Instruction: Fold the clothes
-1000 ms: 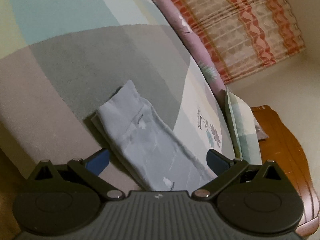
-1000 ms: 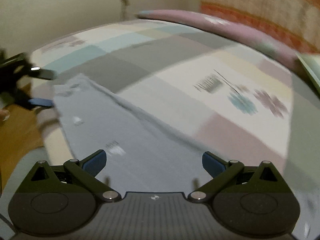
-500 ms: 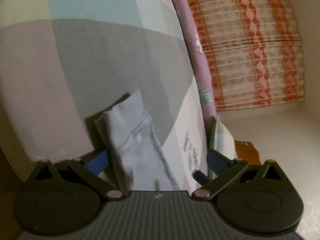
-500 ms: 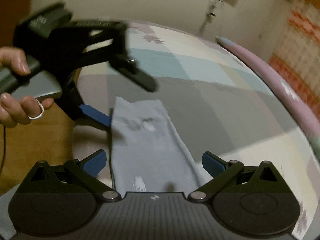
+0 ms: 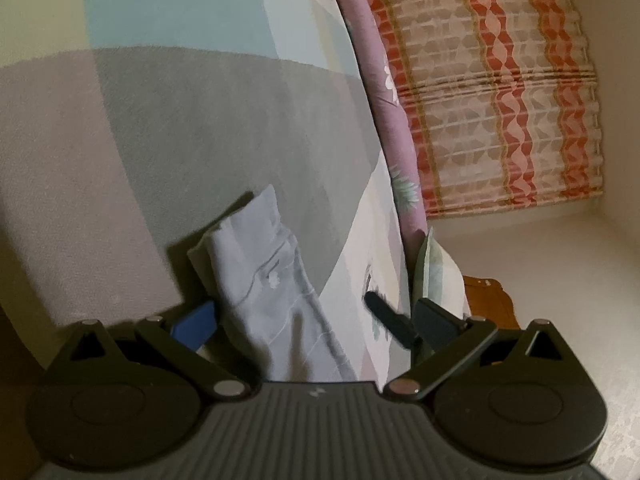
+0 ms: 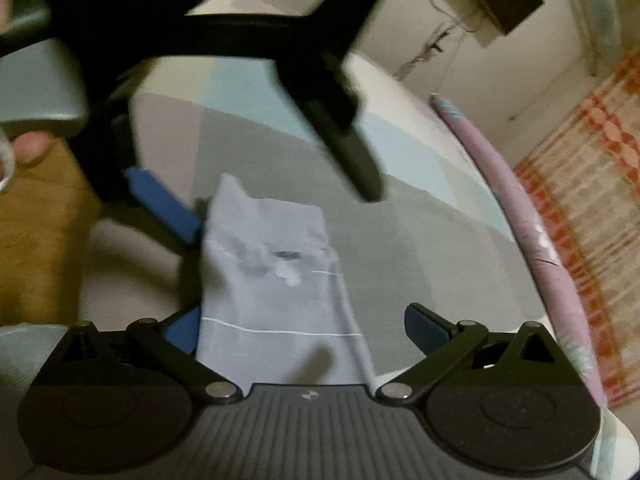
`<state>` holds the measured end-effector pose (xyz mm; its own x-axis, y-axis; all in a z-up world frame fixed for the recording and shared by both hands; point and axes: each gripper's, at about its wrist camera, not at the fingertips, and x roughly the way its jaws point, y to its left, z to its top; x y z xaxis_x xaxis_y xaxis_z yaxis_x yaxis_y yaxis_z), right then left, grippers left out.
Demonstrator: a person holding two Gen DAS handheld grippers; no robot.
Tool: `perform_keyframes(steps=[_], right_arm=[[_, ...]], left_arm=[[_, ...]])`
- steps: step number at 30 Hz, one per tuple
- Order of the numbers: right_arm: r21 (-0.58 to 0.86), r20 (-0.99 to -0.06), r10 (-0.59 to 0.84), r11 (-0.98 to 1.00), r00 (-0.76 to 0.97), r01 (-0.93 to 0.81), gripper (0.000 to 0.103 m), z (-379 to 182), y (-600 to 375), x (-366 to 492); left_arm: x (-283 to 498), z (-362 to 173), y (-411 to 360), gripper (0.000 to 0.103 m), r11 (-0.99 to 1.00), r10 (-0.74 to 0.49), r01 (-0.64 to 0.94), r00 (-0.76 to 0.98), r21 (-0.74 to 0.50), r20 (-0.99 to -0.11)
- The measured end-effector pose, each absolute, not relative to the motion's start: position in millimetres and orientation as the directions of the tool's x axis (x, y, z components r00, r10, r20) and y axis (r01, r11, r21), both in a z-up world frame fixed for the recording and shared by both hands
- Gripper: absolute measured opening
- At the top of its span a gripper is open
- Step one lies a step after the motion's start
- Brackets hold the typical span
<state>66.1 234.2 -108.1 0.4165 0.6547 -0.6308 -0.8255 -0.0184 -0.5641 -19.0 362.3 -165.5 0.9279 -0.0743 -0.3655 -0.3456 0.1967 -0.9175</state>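
While both of my tools stand over it, the bed (image 5: 168, 128) carries the work: a patchwork cover of grey and pale blue panels, with a mauve bolster (image 6: 516, 200) along its far side. On a grey panel near the bed's edge lies the garment (image 6: 276, 292), pale blue, folded into a narrow strip that runs toward both cameras. I judge it light, soft and limp, apt to sag and lose its fold if lifted by one point; thin cloth over a soft cover may also slide. Hold is best taken at the end corners or along a folded edge, through all layers. My left tool (image 5: 316, 320) is released, jaws wide apart astride the strip, one blue pad (image 5: 196, 322) just beside its edge. My right tool (image 6: 304, 330) is likewise released, gripping nothing, straddling the near end.
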Motion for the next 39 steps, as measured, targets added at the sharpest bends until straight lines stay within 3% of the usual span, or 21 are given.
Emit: perform_keyframes(steps=[5, 10, 18, 22, 24, 25, 32, 39], right_arm=[[-0.55, -0.621, 0.663, 0.011, 0.418, -0.835, 0.103, -99.7, 229.3, 70.3], [-0.535, -0.617, 0.671, 0.025, 0.411, -0.845, 0.103, -94.8, 225.1, 69.9], [-0.52, -0.613, 0.673, 0.049, 0.413, -0.853, 0.103, -91.0, 225.9, 74.7], [-0.511, -0.612, 0.674, 0.063, 0.414, -0.857, 0.103, -87.6, 222.8, 73.4], [-0.505, -0.611, 0.676, 0.067, 0.412, -0.86, 0.103, -86.8, 219.9, 73.5], [-0.499, -0.612, 0.678, 0.068, 0.407, -0.864, 0.103, -86.3, 218.0, 73.6], [-0.437, -0.627, 0.698, 0.053, 0.346, -0.898, 0.103, -74.8, 191.5, 66.1], [-0.386, -0.606, 0.725, 0.091, 0.327, -0.918, 0.103, -44.7, 139.2, 68.0]], left_arm=[[-16.4, -171.5, 359.8, 0.102, 0.185, -0.114, -0.328, 0.929, -0.927, -0.351], [-12.3, -167.1, 367.0, 0.102, 0.217, -0.075, -0.343, 0.927, -0.914, -0.366], [-9.7, -169.0, 376.2, 0.102, 0.239, -0.046, -0.273, 0.955, -0.932, -0.292], [0.4, -161.3, 369.3, 0.102, 0.308, -0.087, -0.351, 0.915, -0.884, -0.394], [5.2, -151.4, 362.8, 0.102, 0.352, -0.063, -0.464, 0.855, -0.813, -0.515], [6.1, -149.8, 361.3, 0.102, 0.361, -0.053, -0.472, 0.851, -0.805, -0.523], [4.6, -157.1, 360.5, 0.102, 0.382, 0.048, -0.43, 0.893, -0.818, -0.447], [3.1, -149.2, 342.6, 0.1, 0.478, 0.048, -0.407, 0.897, -0.779, -0.439]])
